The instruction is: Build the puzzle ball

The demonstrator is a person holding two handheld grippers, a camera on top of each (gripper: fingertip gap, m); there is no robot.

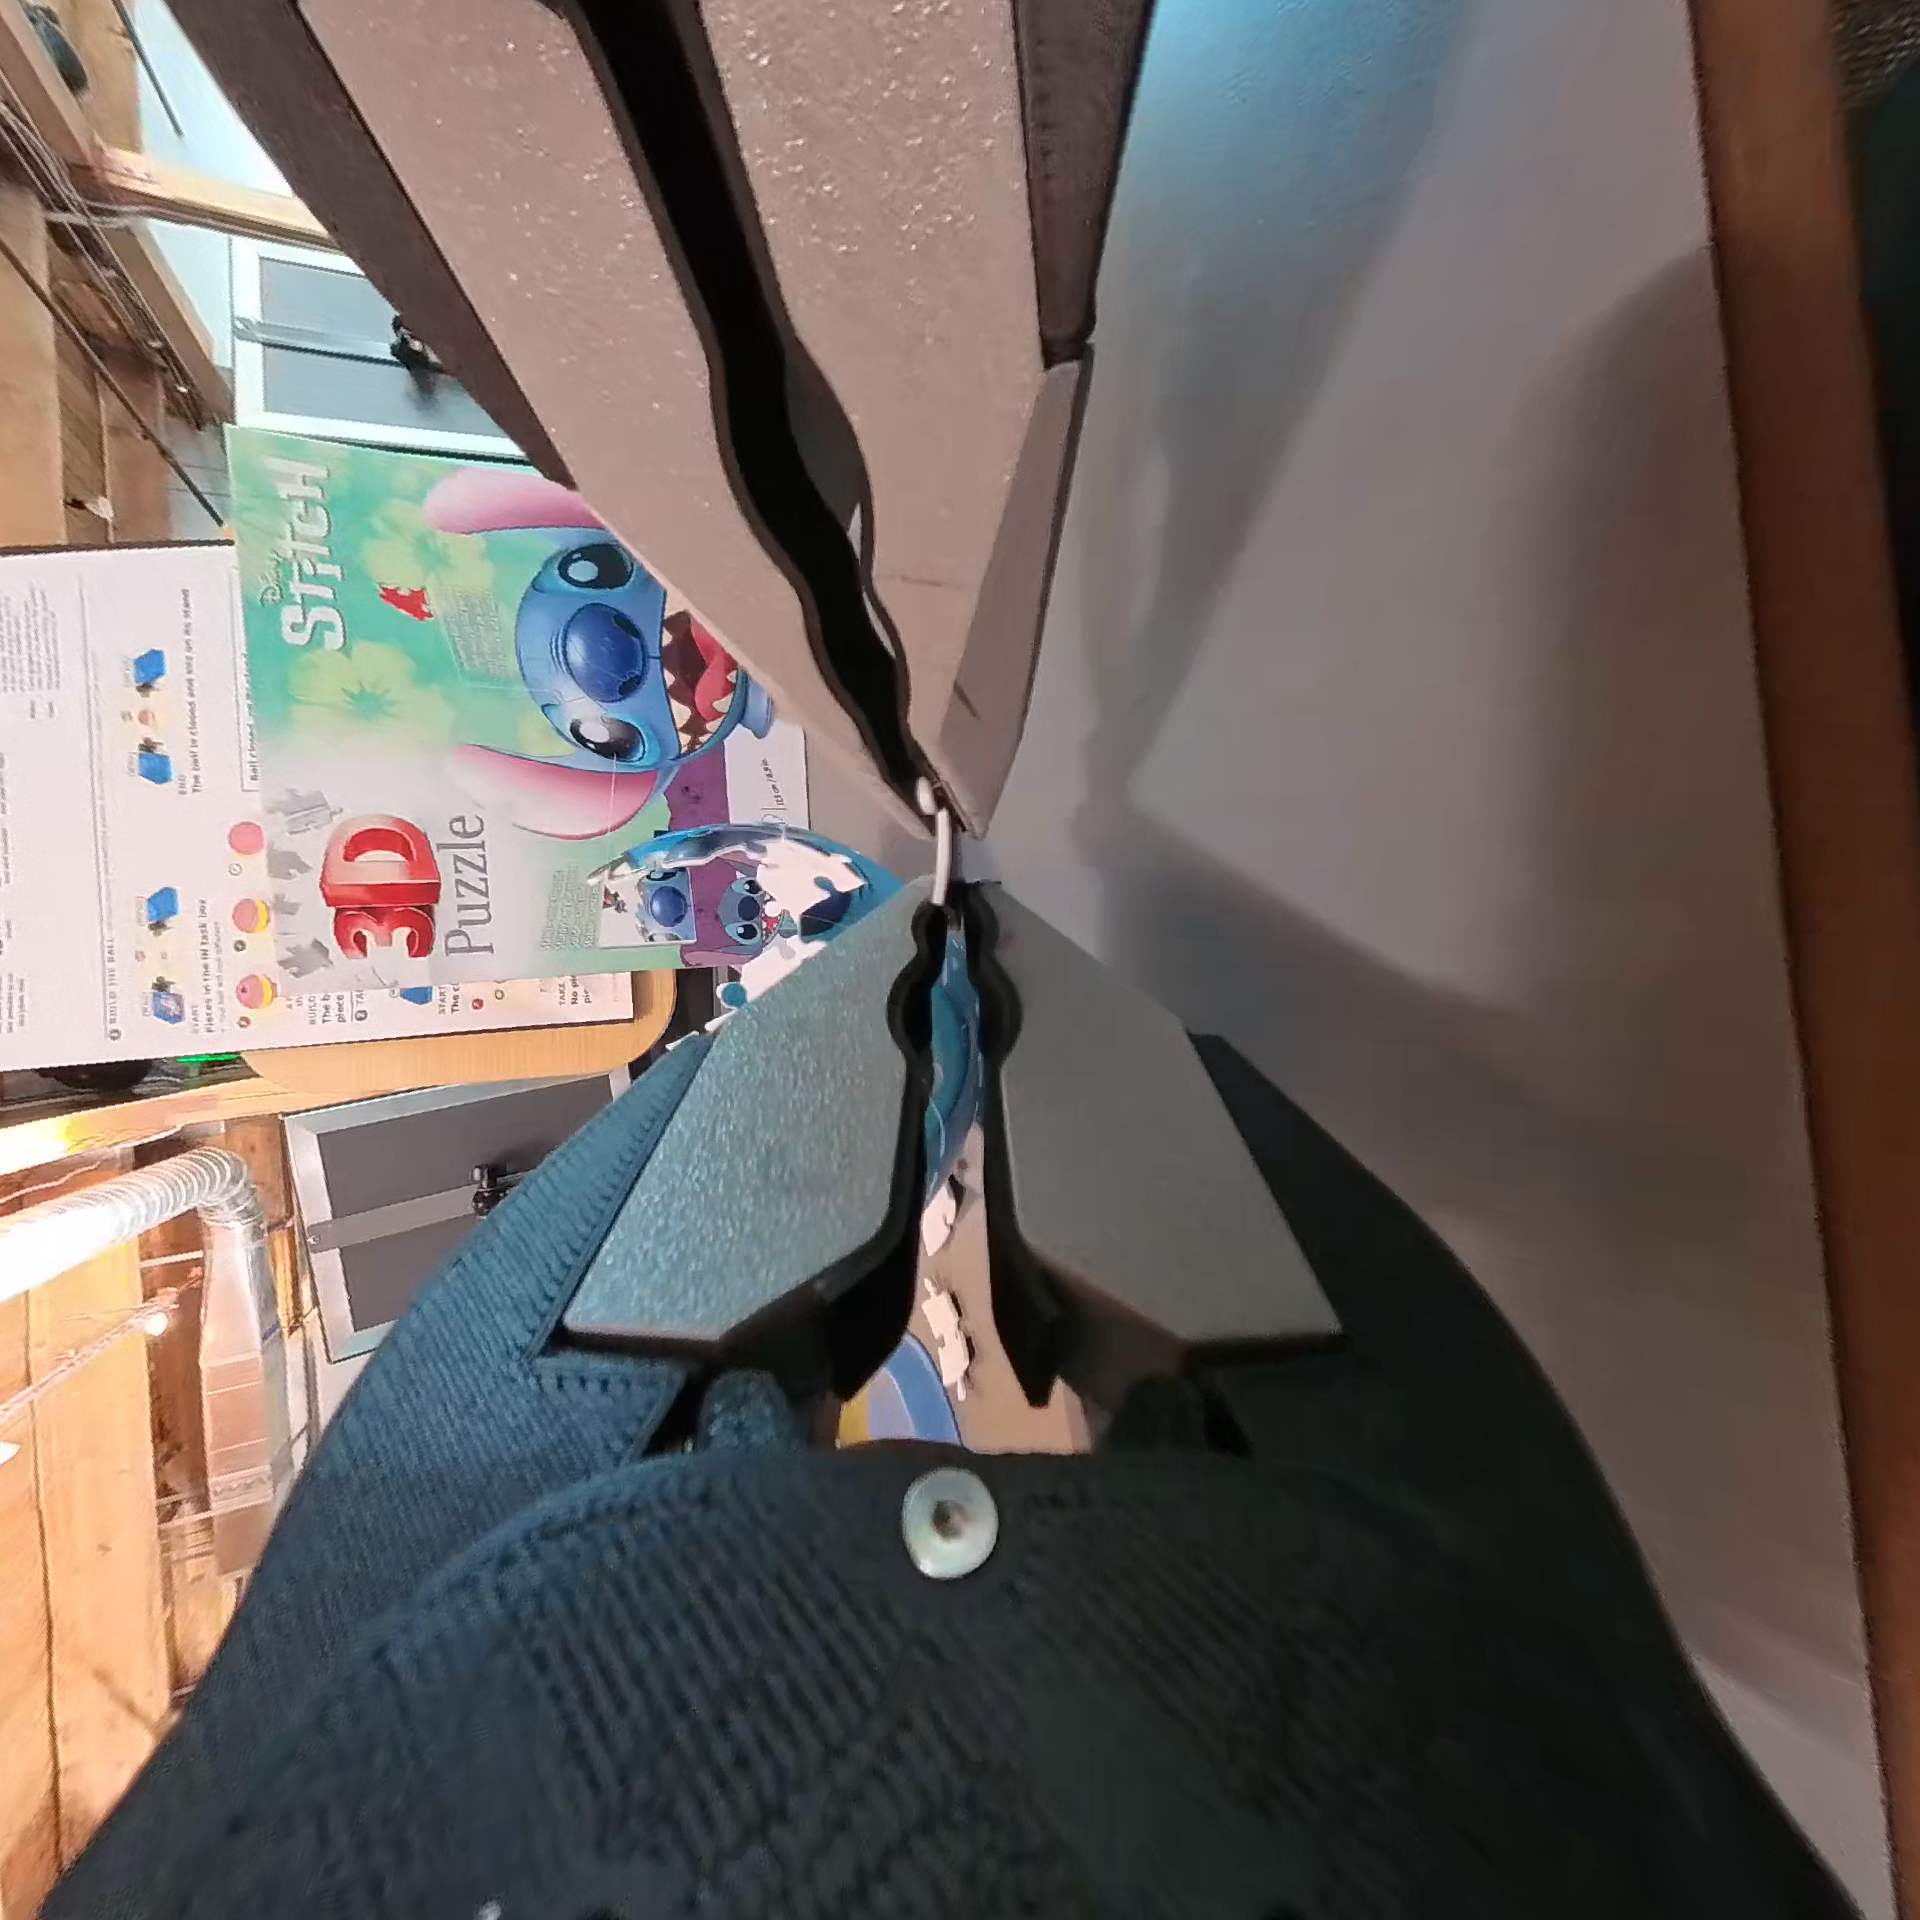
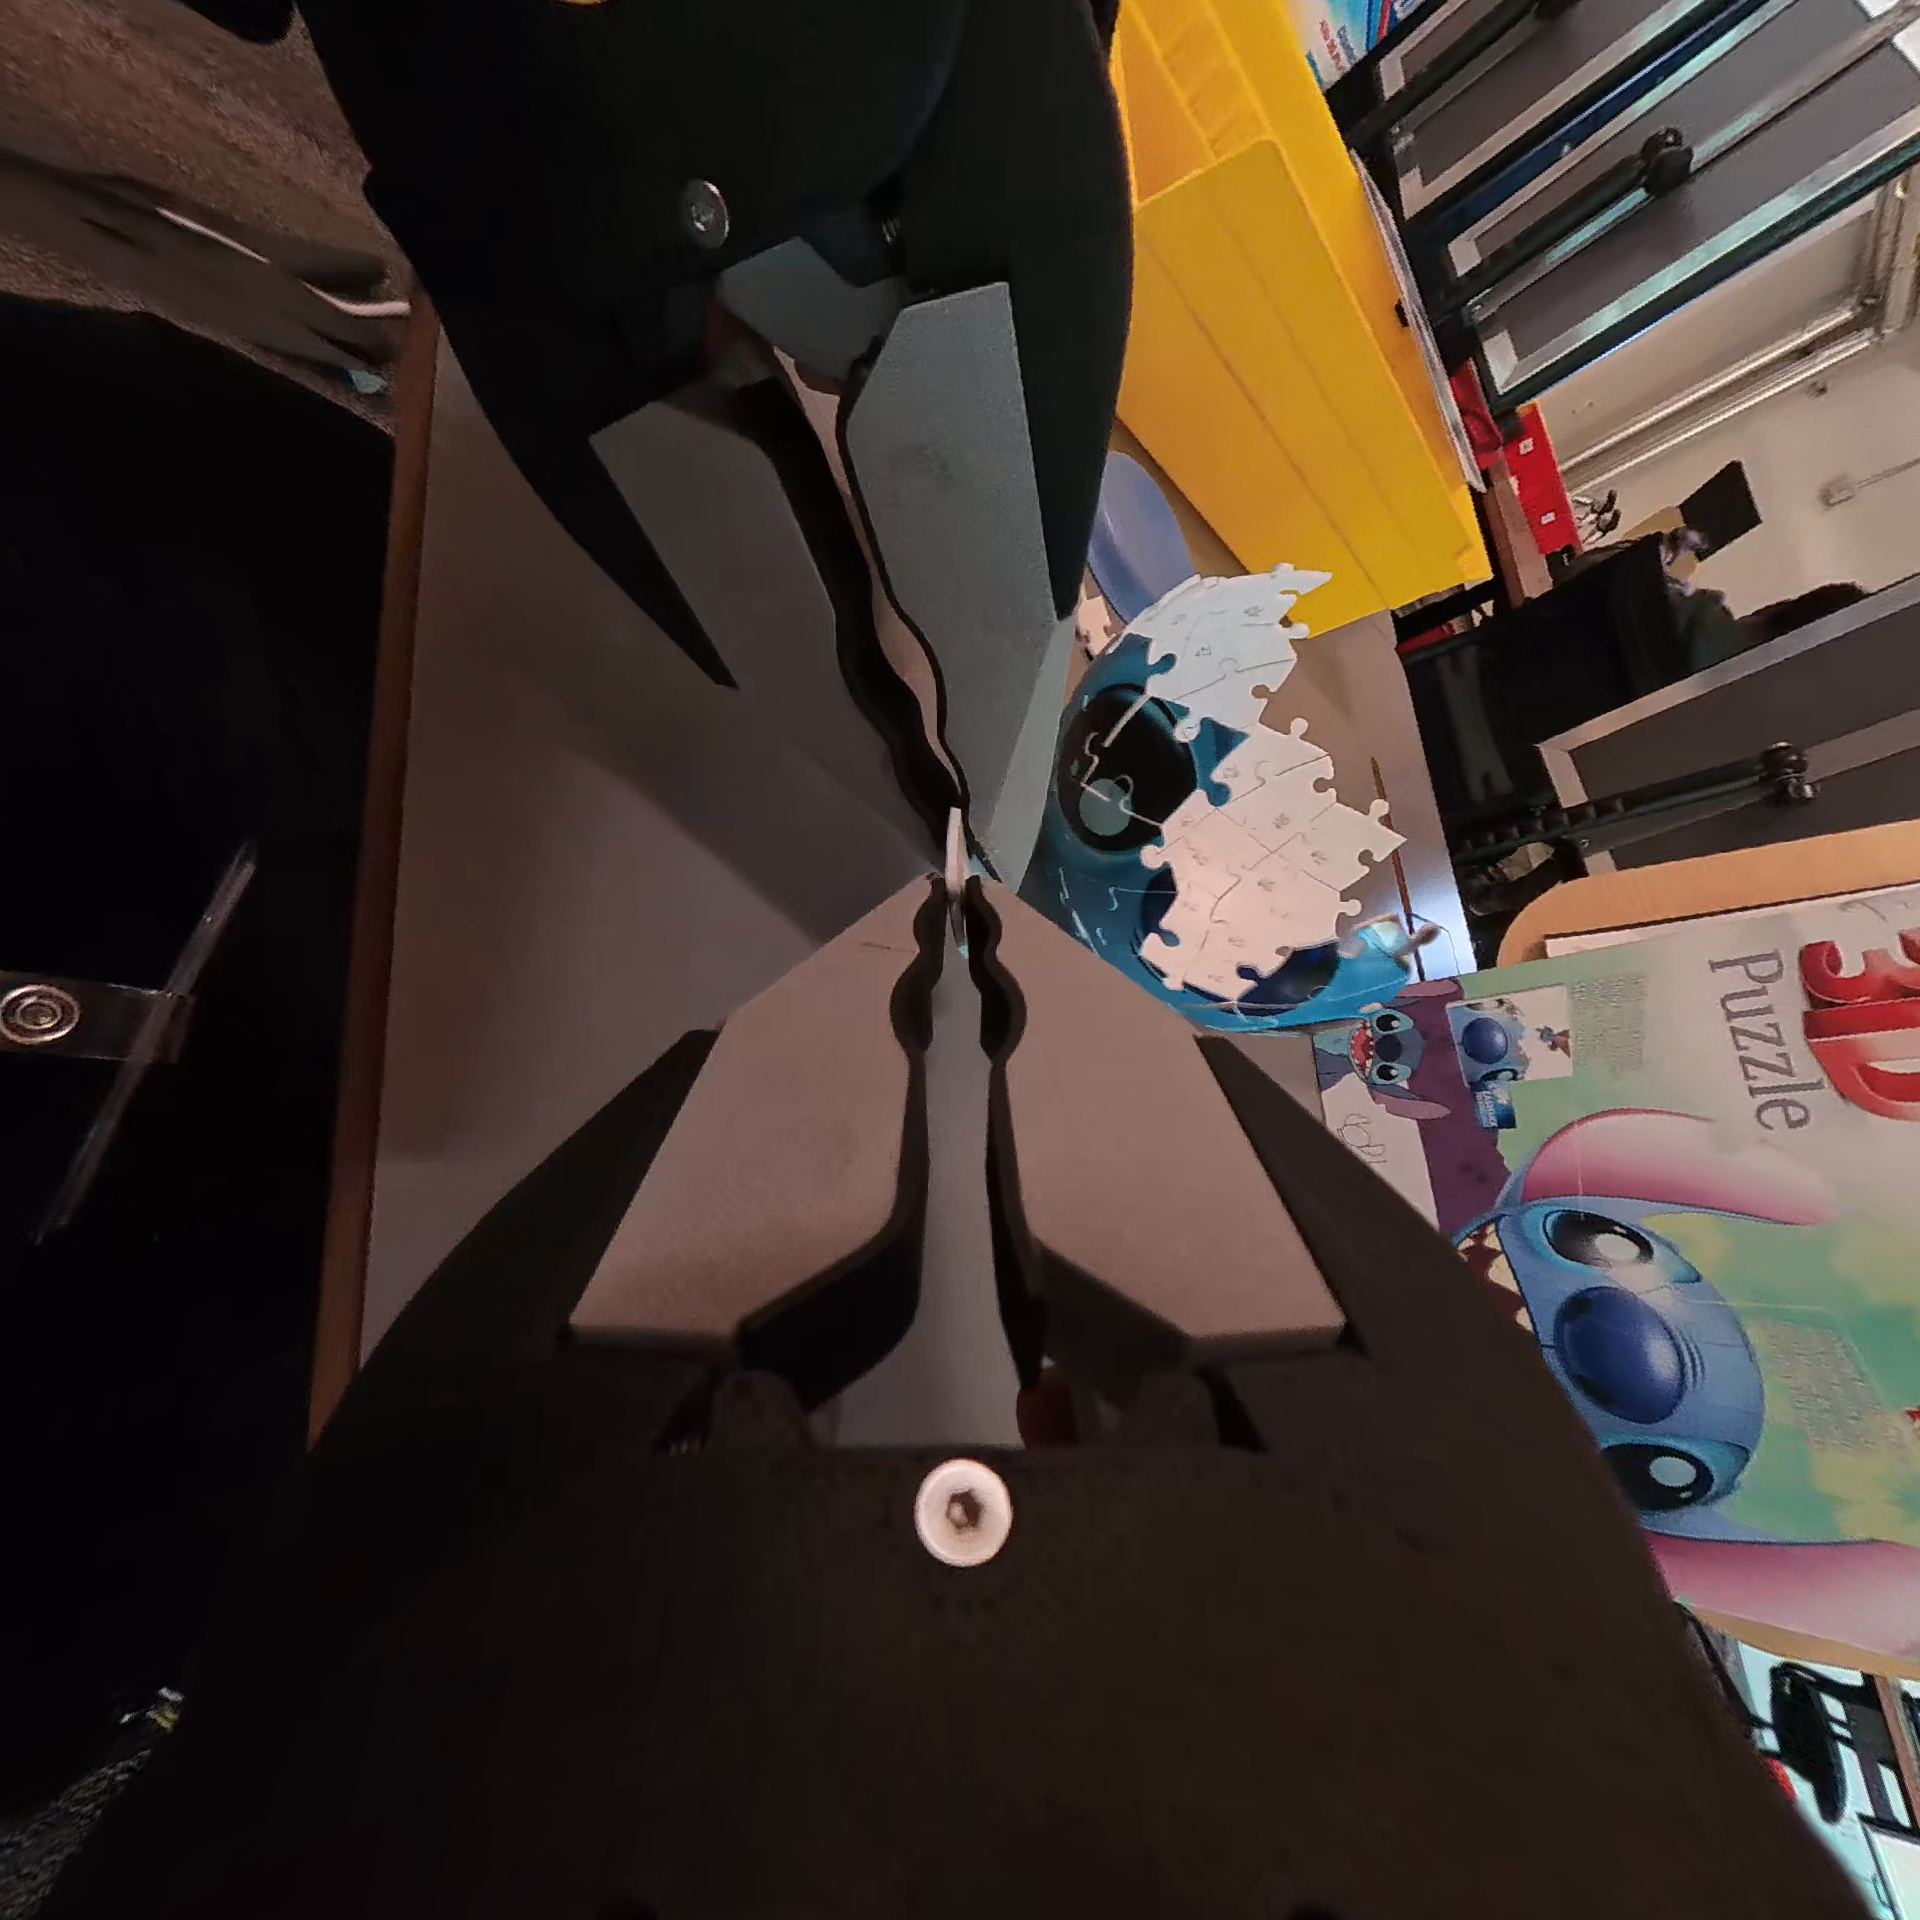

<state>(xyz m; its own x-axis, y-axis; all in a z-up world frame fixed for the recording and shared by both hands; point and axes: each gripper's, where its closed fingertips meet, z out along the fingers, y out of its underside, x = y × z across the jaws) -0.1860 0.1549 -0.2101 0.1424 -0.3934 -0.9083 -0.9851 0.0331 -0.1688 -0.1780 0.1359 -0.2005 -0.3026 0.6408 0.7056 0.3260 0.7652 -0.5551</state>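
A thin puzzle piece [image 1: 941, 844], seen edge-on, is pinched between both grippers, which meet tip to tip above the grey table [image 1: 1351, 675]. My left gripper [image 1: 951, 906] is shut on its near end. My right gripper [image 1: 935, 805] comes in from the top of the left wrist view. In the right wrist view my right gripper [image 2: 956, 916] is shut on the same piece [image 2: 955, 862], and the left gripper [image 2: 962, 823] comes down from above. The half-built blue and white puzzle ball [image 2: 1226, 831] lies on the table just behind the tips, and also shows in the left wrist view [image 1: 774, 904].
The puzzle box [image 2: 1714, 1247] and an instruction sheet [image 1: 104, 779] lie on a wooden board beyond the ball. Loose white pieces [image 1: 951, 1335] lie near a blue disc [image 2: 1135, 525]. A yellow bin [image 2: 1278, 312] stands behind. The table's brown edge [image 2: 384, 727] runs along one side. My left and right fingertips are right by each other.
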